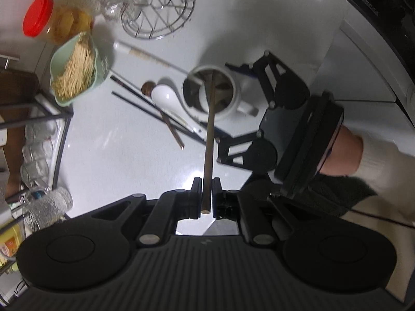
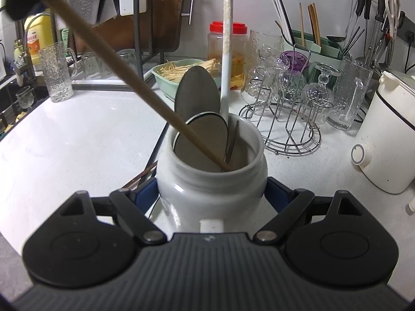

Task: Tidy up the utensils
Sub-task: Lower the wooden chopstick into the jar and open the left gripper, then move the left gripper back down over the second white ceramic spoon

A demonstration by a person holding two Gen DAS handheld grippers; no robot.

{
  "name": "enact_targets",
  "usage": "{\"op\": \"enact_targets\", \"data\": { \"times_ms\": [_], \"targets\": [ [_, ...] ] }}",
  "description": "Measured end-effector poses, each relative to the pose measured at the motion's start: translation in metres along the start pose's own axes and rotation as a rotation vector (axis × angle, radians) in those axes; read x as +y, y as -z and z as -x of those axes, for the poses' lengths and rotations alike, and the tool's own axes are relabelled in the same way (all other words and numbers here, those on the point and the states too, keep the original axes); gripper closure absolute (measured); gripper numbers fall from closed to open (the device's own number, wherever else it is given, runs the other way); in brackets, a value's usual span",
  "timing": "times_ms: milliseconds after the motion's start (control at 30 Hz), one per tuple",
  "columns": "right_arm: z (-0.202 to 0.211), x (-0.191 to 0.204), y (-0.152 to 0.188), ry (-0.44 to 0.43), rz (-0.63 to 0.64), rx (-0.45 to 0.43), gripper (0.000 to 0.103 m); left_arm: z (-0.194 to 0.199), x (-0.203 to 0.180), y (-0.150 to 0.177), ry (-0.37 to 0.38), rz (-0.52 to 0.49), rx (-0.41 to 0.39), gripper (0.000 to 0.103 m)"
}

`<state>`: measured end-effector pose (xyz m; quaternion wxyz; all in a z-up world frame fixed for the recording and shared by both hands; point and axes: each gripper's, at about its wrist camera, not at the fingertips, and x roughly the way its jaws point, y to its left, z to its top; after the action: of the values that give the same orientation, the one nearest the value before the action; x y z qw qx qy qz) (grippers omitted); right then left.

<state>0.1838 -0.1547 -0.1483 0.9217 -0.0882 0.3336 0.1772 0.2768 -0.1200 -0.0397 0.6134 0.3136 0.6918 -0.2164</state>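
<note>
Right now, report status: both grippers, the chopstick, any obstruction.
Left gripper shut on wooden chopstick, tip inside white jar. Right gripper clamps jar. Two metal spoons crowd the jar mouth.

No text legible enough to read out. Yellow bottle point(image 2: 39, 37) at 10 o'clock in right wrist view: orange label with printed characters, too small and blurred. Black appliance point(image 1: 384, 5) at 1 o'clock in left wrist view: a short pale line of lettering, smeared, unreadable.
</note>
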Motion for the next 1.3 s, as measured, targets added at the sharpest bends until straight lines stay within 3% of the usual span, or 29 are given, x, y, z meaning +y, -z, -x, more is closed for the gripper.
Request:
{"op": "enact_targets", "data": {
  "times_ms": [300, 400, 467, 533, 600, 900, 1033, 1300],
  "targets": [
    [0.002, 0.003, 0.002, 0.017, -0.012, 0.001, 0.013, -0.002, 0.007, -0.016, 0.014, 0.063, -0.057, 0.093],
    [0.003, 0.003, 0.002, 0.022, -0.015, 0.002, 0.013, -0.002, 0.007, -0.014, 0.024, 0.039, -0.081, 0.092],
    [0.003, 0.003, 0.002, 0.023, -0.016, 0.002, 0.013, -0.002, 0.010, -0.012, 0.022, 0.055, -0.095, 0.082],
    [0.003, 0.003, 0.001, 0.023, -0.019, 0.005, 0.013, 0.000, 0.013, -0.009, 0.018, 0.075, -0.120, 0.052],
    [0.003, 0.003, 0.001, 0.024, -0.019, 0.007, 0.013, 0.003, 0.018, -0.004, 0.029, 0.102, -0.146, 0.047],
    [0.002, 0.004, 0.000, 0.025, -0.017, 0.011, 0.013, 0.029, 0.039, 0.032, 0.082, 0.240, -0.333, 0.043],
    [0.002, 0.003, 0.001, 0.024, -0.019, 0.010, 0.013, 0.040, 0.045, 0.056, 0.065, 0.282, -0.442, 0.043],
    [0.002, 0.003, 0.001, 0.027, -0.023, 0.012, 0.013, 0.029, 0.065, 0.097, 0.084, 0.432, -0.580, 0.043]
  ]
}}
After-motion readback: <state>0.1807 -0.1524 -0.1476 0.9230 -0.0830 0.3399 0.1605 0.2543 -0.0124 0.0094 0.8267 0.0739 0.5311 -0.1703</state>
